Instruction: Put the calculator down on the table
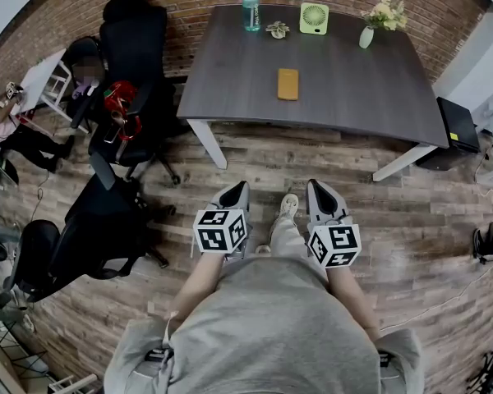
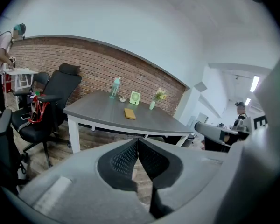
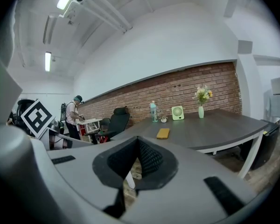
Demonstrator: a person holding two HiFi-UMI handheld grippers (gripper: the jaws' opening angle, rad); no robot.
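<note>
The calculator (image 1: 287, 84), a flat orange-yellow slab, lies on the dark grey table (image 1: 353, 89) near its middle; it also shows in the left gripper view (image 2: 129, 113) and the right gripper view (image 3: 163, 133). Both grippers hang over the wooden floor, well short of the table's near edge. My left gripper (image 1: 234, 194) is shut with nothing between its pads (image 2: 138, 141). My right gripper (image 1: 319, 191) is shut and empty too (image 3: 138, 141). Both point towards the table.
At the table's far edge stand a teal bottle (image 1: 251, 6), a small plant (image 1: 277, 29), a green fan (image 1: 314, 18) and a vase of flowers (image 1: 367, 33). Black office chairs (image 1: 131, 72) crowd the left. A black box (image 1: 458, 125) sits by the table's right end.
</note>
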